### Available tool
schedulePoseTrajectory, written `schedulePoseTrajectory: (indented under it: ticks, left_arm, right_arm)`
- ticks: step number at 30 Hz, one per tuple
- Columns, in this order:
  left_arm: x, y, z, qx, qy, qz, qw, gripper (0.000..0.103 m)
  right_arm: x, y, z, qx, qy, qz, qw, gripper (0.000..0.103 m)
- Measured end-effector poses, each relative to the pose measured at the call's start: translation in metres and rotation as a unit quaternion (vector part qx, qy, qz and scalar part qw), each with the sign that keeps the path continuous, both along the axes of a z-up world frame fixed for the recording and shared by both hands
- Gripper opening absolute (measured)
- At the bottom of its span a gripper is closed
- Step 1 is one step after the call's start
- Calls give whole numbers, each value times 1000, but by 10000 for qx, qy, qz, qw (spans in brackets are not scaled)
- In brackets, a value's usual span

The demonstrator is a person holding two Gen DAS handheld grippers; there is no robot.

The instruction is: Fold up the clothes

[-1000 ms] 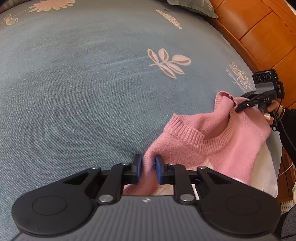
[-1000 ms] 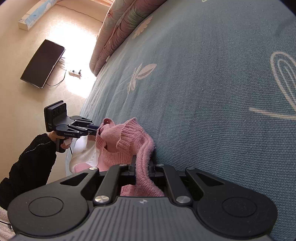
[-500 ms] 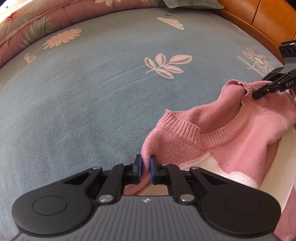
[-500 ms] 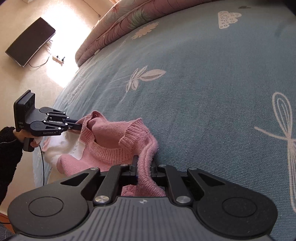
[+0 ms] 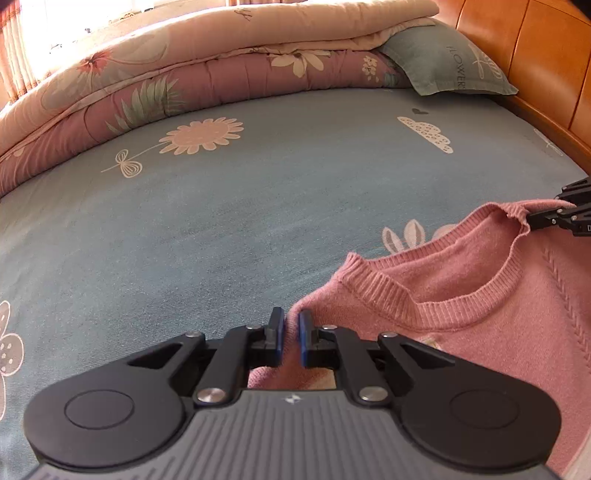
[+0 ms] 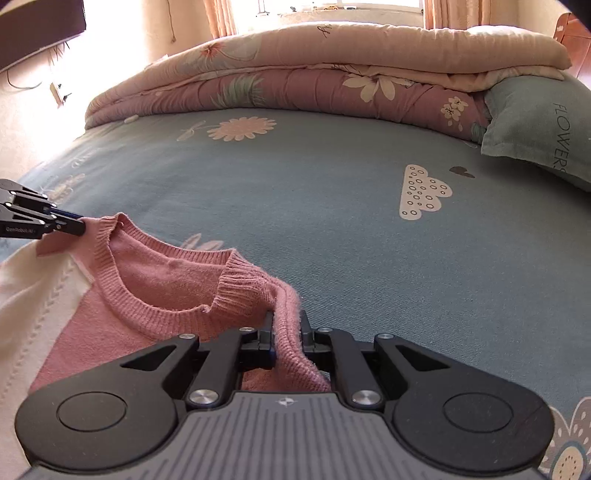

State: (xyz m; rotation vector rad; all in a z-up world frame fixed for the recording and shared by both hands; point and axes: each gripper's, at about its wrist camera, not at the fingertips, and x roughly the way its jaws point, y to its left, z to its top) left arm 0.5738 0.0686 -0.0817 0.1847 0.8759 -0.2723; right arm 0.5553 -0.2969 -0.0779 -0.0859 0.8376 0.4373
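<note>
A pink knit sweater with white panels hangs between both grippers over a blue-grey bed sheet. My left gripper is shut on one shoulder of the sweater, pink knit pinched between its blue pads. My right gripper is shut on the other shoulder, next to the ribbed collar. In the left wrist view the right gripper shows at the right edge, gripping the sweater. In the right wrist view the left gripper shows at the left edge, clamped on the sweater.
A folded floral quilt lies along the far side of the bed, with a grey-green pillow at its right end. A wooden headboard borders the right. A dark screen hangs on the wall at far left.
Both grippers have lifted and tilted up, drawing the sweater's shoulders apart so the collar stretches out. The left jaws, slightly apart a second ago, have closed on the knit.
</note>
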Motion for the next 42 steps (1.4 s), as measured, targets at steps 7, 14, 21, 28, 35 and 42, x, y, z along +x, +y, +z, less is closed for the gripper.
schedulePoseTrajectory:
  ticks: [7,14,21,28,35,42]
  left_arm:
    - [5,8,-29,-72,-105,691,9975,9]
    - [-41,-23,9,-685,-148,-438,9966,32]
    - [-61,-46,-32,-677,533,-670,9940,35]
    - [-66,-44,-1,-861,331,-165,9956,55]
    - [-151,-75,4,-1227,115,-765,9894,76]
    - [-203,-109,-21,-1570,276,-648,9851,84]
  right_arm:
    - [3,-3,-16,-174,-119,-508,9985,53]
    - [-47,-29,44,531,-609,-436,9958,84]
    - [-73,-32,7,1330,891,-78,9871,86]
    - [-112,-75,26,2106,502,-799,9730,95]
    - [-225,-161,19,2176,19,-2055,9542,103]
    - [-293,-259,-44,3089,-73,-3664,8777,103]
